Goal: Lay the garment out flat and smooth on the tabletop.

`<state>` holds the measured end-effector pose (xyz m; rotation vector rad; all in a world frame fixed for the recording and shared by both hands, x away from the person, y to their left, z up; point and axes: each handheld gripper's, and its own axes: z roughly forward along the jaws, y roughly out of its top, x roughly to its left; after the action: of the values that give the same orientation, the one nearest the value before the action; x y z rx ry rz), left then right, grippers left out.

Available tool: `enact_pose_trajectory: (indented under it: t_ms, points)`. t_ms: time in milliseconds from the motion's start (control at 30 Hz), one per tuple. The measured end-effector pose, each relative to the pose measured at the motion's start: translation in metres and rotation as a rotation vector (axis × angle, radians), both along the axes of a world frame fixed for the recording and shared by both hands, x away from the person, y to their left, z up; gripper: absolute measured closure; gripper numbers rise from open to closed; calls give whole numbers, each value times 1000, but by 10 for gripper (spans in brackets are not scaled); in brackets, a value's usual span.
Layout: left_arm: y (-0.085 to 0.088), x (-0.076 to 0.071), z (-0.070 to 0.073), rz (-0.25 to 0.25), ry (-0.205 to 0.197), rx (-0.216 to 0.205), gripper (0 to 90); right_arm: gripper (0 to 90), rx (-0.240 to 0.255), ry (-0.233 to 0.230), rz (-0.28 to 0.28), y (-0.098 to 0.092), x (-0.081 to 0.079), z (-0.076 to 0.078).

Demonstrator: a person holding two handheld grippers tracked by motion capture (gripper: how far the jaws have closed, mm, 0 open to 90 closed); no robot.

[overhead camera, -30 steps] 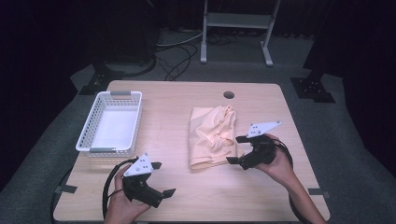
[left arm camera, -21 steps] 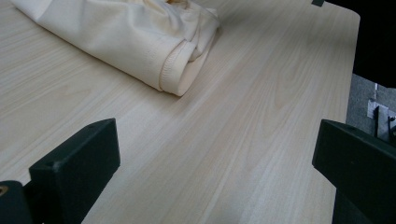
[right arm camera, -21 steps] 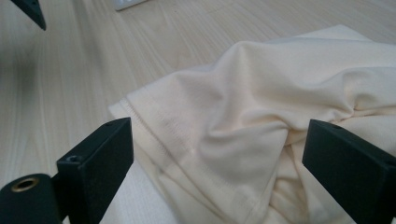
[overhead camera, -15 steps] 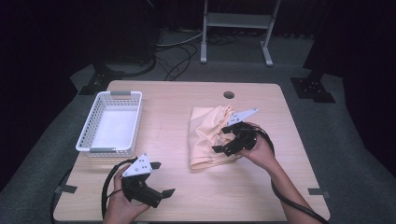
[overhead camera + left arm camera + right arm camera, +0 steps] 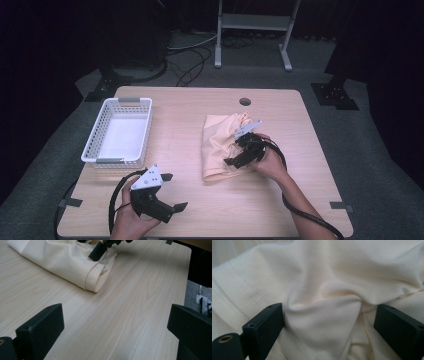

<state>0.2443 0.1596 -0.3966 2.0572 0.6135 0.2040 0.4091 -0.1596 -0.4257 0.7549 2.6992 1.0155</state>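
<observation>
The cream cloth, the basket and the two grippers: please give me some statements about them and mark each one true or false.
1. The white basket holds the cream cloth. False: the basket looks empty; the cloth lies on the table, to its right.
2. The right gripper has its jaws open, with a fold of cloth between them. True.
3. The left gripper is shut on the cloth's hem. False: its jaws are open over bare table, apart from the cloth.
4. The table has a round hole near its far edge. True.
</observation>
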Motion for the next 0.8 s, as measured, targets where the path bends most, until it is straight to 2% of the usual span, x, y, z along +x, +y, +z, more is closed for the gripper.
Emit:
enact_pose_trajectory:
  t_ms: [333, 533, 800]
  points:
    - [-3, -2, 1, -8, -7, 4, 6, 95, -48, -39, 0, 5, -7, -4]
    - [-5, -3, 1, -11, -8, 8, 5, 97, -43, -46, 7, 2, -16, -5]
    - [-9, -5, 2, -17, -13, 15, 6, 97, -33, -54, 18, -4, -38, -7]
